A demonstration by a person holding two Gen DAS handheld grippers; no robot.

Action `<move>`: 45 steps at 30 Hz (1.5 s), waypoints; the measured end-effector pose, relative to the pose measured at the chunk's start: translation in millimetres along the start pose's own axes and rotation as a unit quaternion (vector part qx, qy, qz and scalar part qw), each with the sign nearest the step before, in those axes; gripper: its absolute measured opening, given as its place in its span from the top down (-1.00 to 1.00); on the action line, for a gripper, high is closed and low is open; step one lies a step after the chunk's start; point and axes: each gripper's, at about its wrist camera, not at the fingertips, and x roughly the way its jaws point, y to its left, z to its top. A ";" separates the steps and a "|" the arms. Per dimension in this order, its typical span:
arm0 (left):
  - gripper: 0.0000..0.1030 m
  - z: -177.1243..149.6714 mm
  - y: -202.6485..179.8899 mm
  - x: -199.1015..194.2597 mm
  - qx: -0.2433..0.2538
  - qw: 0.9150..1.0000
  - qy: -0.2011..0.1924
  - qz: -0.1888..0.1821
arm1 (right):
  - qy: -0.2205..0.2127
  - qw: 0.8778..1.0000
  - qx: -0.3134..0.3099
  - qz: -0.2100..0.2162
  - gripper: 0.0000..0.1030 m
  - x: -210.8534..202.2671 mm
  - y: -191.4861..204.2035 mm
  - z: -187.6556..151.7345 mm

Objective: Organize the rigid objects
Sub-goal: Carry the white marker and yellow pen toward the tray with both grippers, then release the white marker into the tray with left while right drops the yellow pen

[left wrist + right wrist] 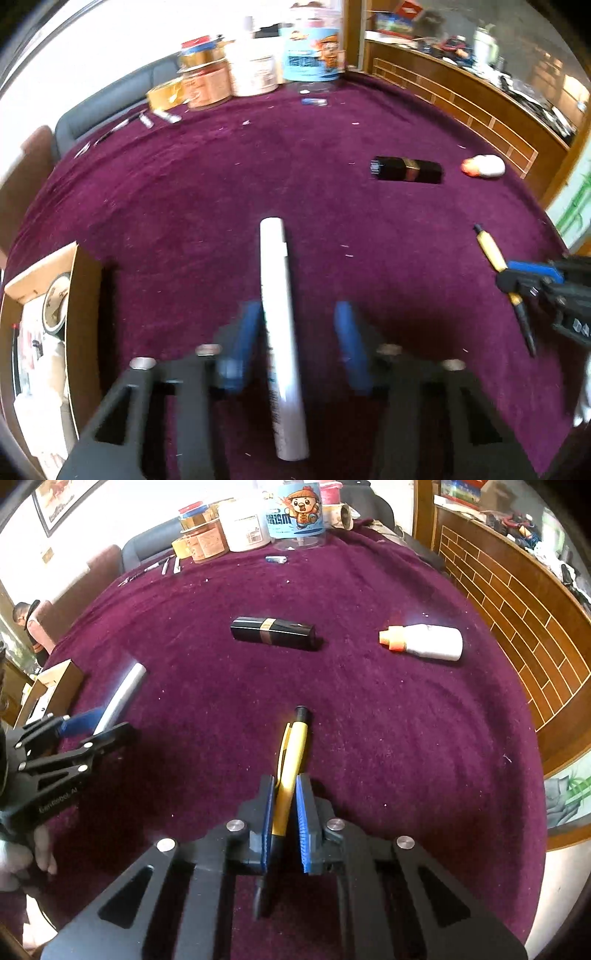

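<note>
Pen (291, 771) sits clamped between right claw (285, 812) pads, tip forward.

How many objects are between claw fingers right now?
2. Yellow pen clamped in the right claw; white tube between the left claw's fingers, gap showing on one side. Nothing else appears hidden there.

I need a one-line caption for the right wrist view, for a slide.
Right tool shut on a yellow pen above a purple cloth, black tube and white bottle beyond.
</note>
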 end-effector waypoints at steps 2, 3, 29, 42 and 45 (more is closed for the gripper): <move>0.79 -3.0 -4.1 -4.0 0.003 1.000 0.004 -0.010 | -0.002 1.000 0.000 -0.006 0.81 1.1 1.9 1.3; 0.79 -4.9 -3.8 -6.3 0.000 1.000 0.004 -0.016 | -0.004 1.000 -0.001 -0.010 0.81 1.4 3.5 1.8; 0.78 -149.0 179.2 -207.1 -0.257 0.951 -0.168 -0.039 | -0.095 0.973 -0.096 0.186 0.84 -92.3 145.0 -12.9; 0.78 -194.3 261.9 -135.1 -0.360 0.930 -0.076 0.000 | 0.015 0.944 -0.174 0.279 0.83 -50.3 283.5 -27.5; 0.78 -190.8 267.5 -121.7 -0.362 0.930 -0.060 -0.002 | 0.046 0.941 -0.176 0.285 0.83 -31.6 304.0 -29.8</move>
